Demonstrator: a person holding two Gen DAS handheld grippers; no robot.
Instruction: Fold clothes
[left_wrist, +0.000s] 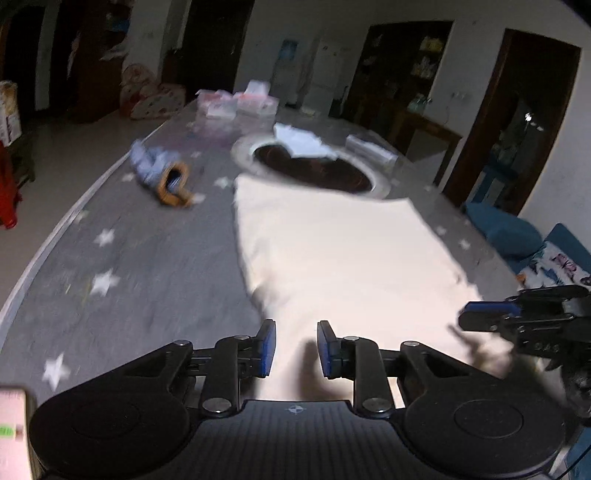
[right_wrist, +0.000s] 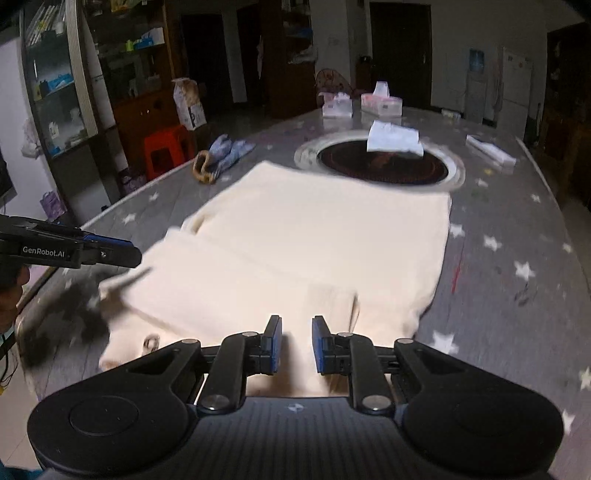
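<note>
A cream garment (left_wrist: 332, 251) lies spread flat on the grey star-patterned table (left_wrist: 147, 258); it also shows in the right wrist view (right_wrist: 314, 240), with a fold across its near part. My left gripper (left_wrist: 296, 349) is open and empty, hovering over the garment's near edge. My right gripper (right_wrist: 296, 345) is open and empty over the garment's near edge. Each gripper shows in the other's view: the right one at the right (left_wrist: 491, 314), the left one at the left (right_wrist: 110, 251).
A blue and tan garment (left_wrist: 162, 173) lies at the table's left. A round dark inset (right_wrist: 382, 164) with a white folded cloth (right_wrist: 393, 138) sits beyond the cream garment. Clear boxes (right_wrist: 380, 101) stand at the far end. A red stool (right_wrist: 166, 147) and a blue sofa (left_wrist: 517, 232) flank the table.
</note>
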